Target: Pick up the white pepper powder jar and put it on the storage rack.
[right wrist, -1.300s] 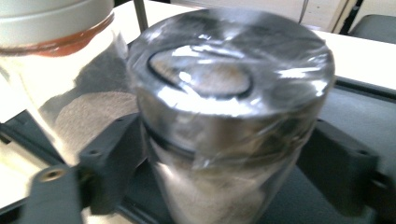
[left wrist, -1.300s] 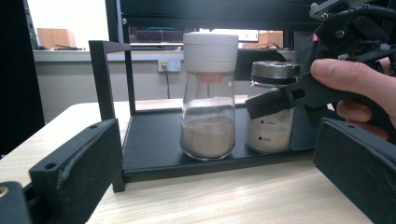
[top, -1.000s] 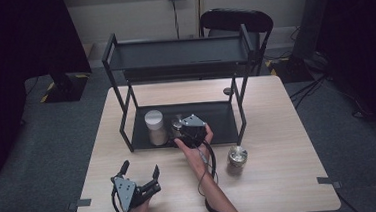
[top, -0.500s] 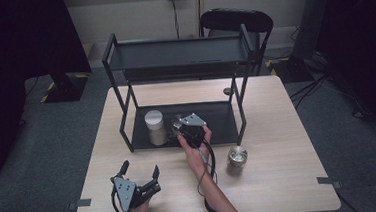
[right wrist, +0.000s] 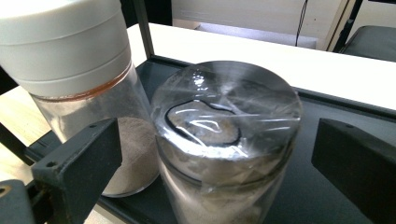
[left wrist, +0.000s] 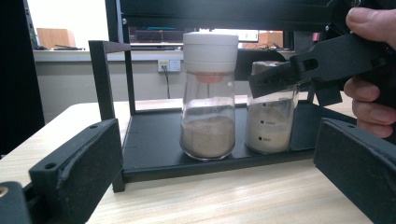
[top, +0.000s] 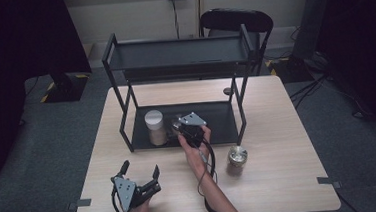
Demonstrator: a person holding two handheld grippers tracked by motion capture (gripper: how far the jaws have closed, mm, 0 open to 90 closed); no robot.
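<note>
- Right gripper (top: 181, 126) sits at the front of the rack's (top: 128, 140) bottom shelf, jaws apart, one on each side of the foil-topped jar (right wrist: 224, 140); neither jaw touches the glass in the right gripper view.
- Foil-topped jar stands upright on the rack's bottom shelf, just beside the white-capped jar (top: 155, 127); whether the two touch, cannot tell.
- White-capped jar stands upright on the same shelf, toward the rack's left end, with brownish powder in its lower part (left wrist: 208, 135).
- Foil-topped jar in the left gripper view (left wrist: 271, 126): pale powder inside, with a right gripper jaw crossing in front of its top.
- Right hand (top: 195, 146) grips the tool, its cable running back along the forearm.
- Left gripper (top: 141, 178) is low over the table (top: 289, 144), well in front of the rack's left corner, jaws apart, holding nothing.
- Left gripper camera faces the rack's shelf head-on, both jars in sight.
- Metal-lidded jar (top: 237, 159) stands on the table just in front of the rack's right front leg, apart from both grippers.
- Chair (top: 236, 20) stands behind the rack, past the table's far edge.
</note>
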